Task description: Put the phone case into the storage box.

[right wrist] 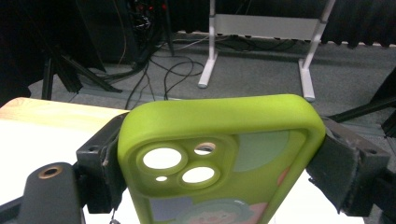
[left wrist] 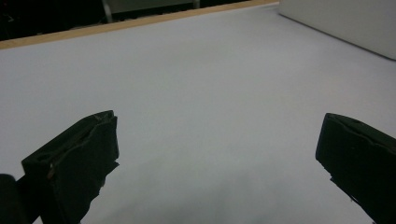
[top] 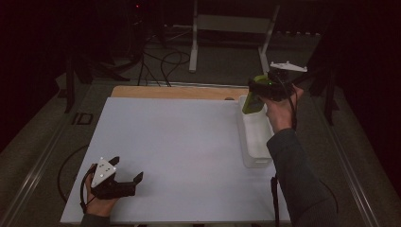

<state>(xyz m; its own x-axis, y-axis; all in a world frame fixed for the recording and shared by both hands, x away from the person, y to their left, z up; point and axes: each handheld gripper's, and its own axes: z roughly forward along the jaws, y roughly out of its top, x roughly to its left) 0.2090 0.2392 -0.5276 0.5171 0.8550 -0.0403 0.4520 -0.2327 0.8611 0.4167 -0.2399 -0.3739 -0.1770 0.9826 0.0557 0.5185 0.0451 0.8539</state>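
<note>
Lime-green phone case [right wrist: 219, 154] clamped across its width between the right gripper [top: 257, 94] jaws, pads pressing both long edges, camera cut-outs and printed back facing the gripper camera. Long axis runs out along the jaws and, from the high view, tilts downward toward the white bin [top: 255, 135], lower end hanging just over the bin's far end; contact with the bin hard to tell. Bin sits directly below and toward the wrist side of the right claw, long side running back along the forearm, so the drop path looks straight down with nothing between. Left gripper [top: 125, 175] well apart, resting at the near corner of the white table top [top: 175, 142], jaws wide open on nothing. Right hand clearly nearer. Beyond the claw: wooden table edge [top: 175, 91], floor cables [top: 163, 64], white stand [top: 231, 28] — none obstructing.
</note>
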